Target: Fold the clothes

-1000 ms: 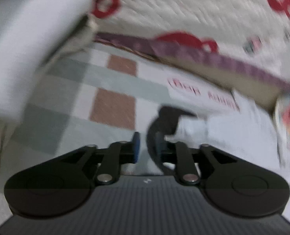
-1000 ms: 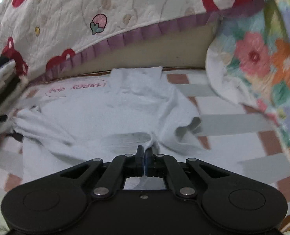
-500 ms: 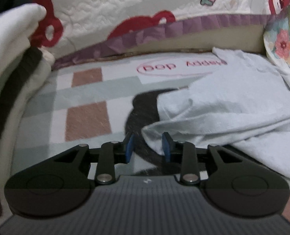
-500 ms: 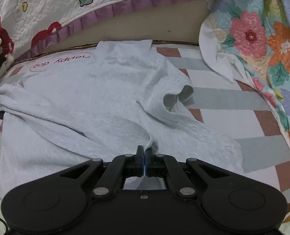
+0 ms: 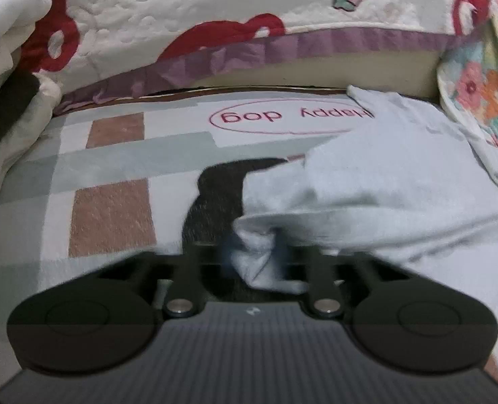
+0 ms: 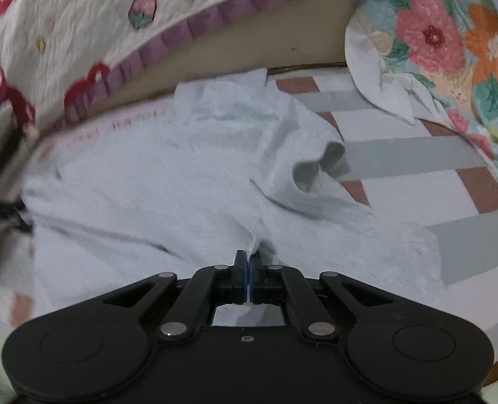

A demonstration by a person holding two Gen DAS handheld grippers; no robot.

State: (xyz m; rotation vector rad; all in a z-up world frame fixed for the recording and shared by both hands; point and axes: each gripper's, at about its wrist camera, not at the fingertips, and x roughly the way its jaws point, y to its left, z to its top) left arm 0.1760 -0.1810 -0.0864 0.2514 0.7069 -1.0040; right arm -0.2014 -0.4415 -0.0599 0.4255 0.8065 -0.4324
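Observation:
A pale grey T-shirt (image 6: 188, 181) lies spread and rumpled on a checked mat (image 6: 417, 198), one sleeve opening (image 6: 316, 165) curling up at the right. My right gripper (image 6: 248, 262) is shut on a pinch of the shirt's near edge. In the left wrist view the shirt (image 5: 383, 181) fills the right side. Its bunched corner (image 5: 259, 249) sits between the blurred fingers of my left gripper (image 5: 254, 256), which stand closed in on the fabric.
A quilted bedspread with red bears and a purple frill (image 5: 249, 50) hangs along the back. A floral quilt (image 6: 451, 50) lies at the right. Stacked folded clothes (image 5: 3, 50) rise at the left. The mat carries a "Happy dog" print (image 5: 292, 118).
My left gripper swung round to the shirt, reached its corner and closed in on it. My right gripper kept its pinch while the shirt was drawn out flatter.

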